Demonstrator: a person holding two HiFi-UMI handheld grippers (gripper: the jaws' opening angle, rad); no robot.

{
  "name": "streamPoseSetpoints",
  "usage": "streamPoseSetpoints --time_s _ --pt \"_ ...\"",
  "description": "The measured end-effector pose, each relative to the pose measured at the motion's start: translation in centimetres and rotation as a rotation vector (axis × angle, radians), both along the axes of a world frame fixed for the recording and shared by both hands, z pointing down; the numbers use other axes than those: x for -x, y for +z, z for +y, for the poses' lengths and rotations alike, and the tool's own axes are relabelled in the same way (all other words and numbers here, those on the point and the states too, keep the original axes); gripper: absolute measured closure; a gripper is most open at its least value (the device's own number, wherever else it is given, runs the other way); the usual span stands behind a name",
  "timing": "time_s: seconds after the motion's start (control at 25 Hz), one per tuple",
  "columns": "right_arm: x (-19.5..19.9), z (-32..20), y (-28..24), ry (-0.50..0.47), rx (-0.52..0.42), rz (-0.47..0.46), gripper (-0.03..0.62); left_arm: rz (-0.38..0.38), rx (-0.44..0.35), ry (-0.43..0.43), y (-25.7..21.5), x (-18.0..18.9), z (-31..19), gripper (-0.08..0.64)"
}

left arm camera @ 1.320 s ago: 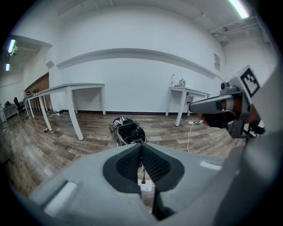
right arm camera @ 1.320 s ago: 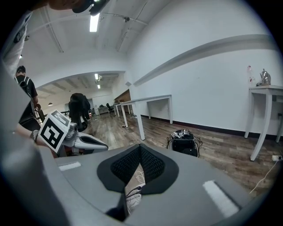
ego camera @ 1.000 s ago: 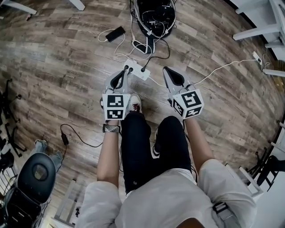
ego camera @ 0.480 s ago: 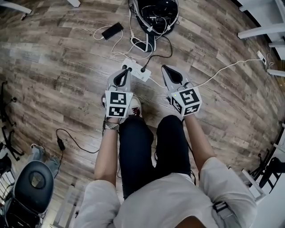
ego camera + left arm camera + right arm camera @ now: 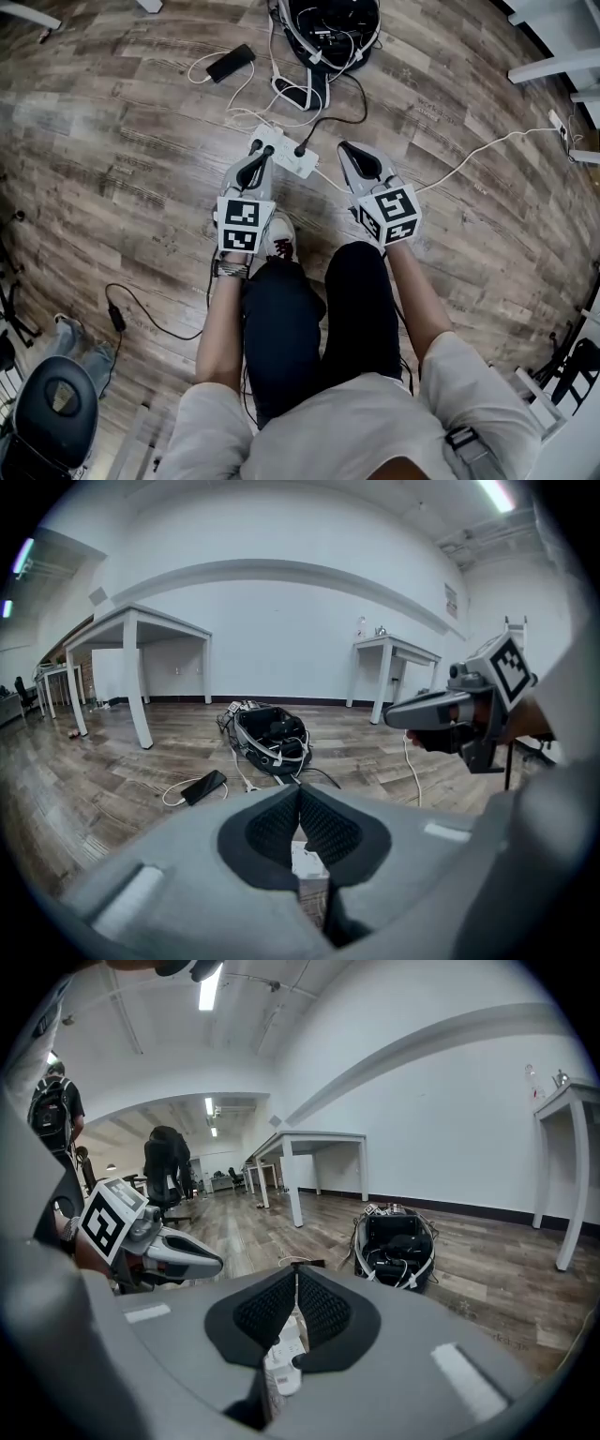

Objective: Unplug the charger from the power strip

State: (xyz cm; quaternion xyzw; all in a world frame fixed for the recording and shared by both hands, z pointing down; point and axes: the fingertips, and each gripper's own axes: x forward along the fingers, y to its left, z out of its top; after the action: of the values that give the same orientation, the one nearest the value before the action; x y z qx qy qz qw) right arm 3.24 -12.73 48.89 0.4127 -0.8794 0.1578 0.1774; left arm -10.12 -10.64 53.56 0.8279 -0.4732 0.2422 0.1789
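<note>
Bending over a wood floor (image 5: 112, 141), a person is holding two grippers just short of the white power strip (image 5: 284, 155). This looks like the approach step of the unplugging, with nothing yet touched. A black bag (image 5: 330, 19) full of cables is lying beyond the strip. The left gripper (image 5: 260, 159) is hovering over the strip's left end, its jaws pressed together and empty. The right gripper (image 5: 347, 152) is hanging just off the strip's right end, its jaws having just been opening to a bare crack, with nothing between them. Three black plugs are sitting in the strip: two (image 5: 254, 146) at its left end and one (image 5: 302, 148) nearer its right, its lead running toward the bag. Next, by this reading, one pair of jaws needs spreading to take a plug's body while the other is steadying the strip. Which plug is the charger is hard to tell. Each gripper view is showing only a sliver of the strip past its own jaws.
</note>
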Motion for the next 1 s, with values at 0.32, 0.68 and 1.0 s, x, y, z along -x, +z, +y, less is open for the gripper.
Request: streamPoseSetpoints --time_s 0.32,0.68,1.0 --pt "-0.4 0.6 6.0 -0.003 0.028 -0.004 0.572 0.015 -0.016 -0.007 4.7 0.0 -0.5 0.555" --pt "-0.2 -0.2 11.4 -0.034 0.052 0.003 0.552 0.047 -0.008 0.031 9.2 -1.4 -0.5 0.523" --pt "0.1 0.2 18.2 -0.114 0.129 0.038 0.529 0.075 0.067 0.053 16.4 -3.6 2.0 0.452"
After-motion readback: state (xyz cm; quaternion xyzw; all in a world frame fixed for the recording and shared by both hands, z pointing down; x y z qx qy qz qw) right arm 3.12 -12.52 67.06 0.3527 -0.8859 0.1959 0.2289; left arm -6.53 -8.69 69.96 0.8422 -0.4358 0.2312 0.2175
